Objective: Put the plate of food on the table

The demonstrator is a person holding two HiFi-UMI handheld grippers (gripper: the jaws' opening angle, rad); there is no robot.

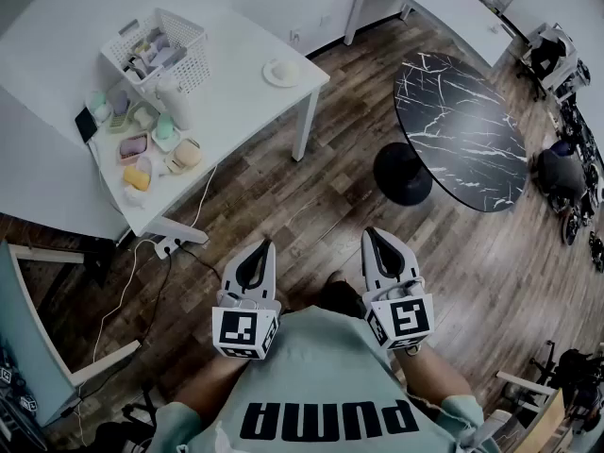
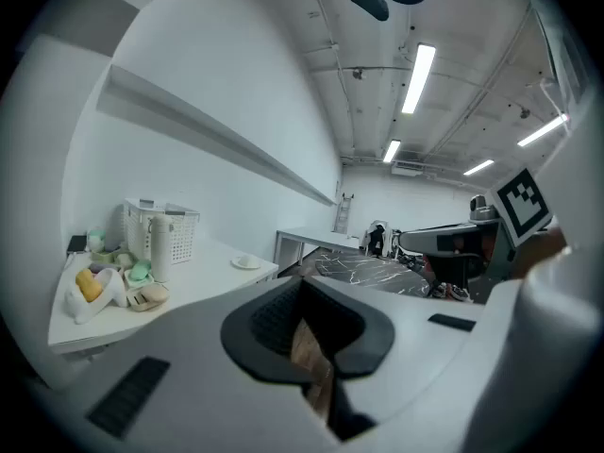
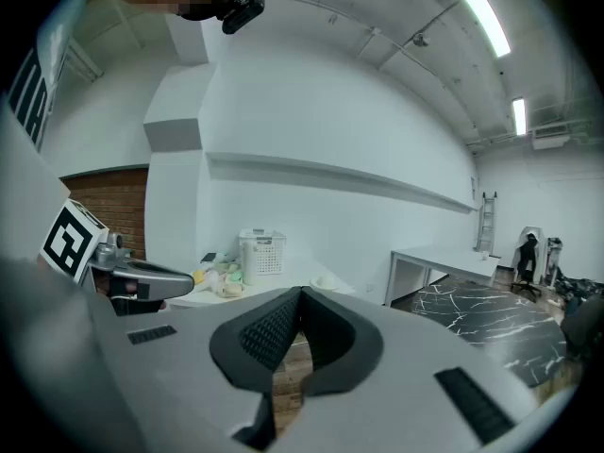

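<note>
Our left gripper [image 1: 268,247] and right gripper [image 1: 372,236] are pressed together, empty. We'd pinch the rim of the stiff, likely breakable plate [image 1: 281,72] at the corner of the tabletop [image 1: 241,92].

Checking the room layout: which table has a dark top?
The round, marbled pedestal table; the cluttered table and the far table are white and rectangular.

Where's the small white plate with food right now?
Head view, upper left: the small white plate sits near the right corner of the white table, right of the white basket and left of the black marble table.
</note>
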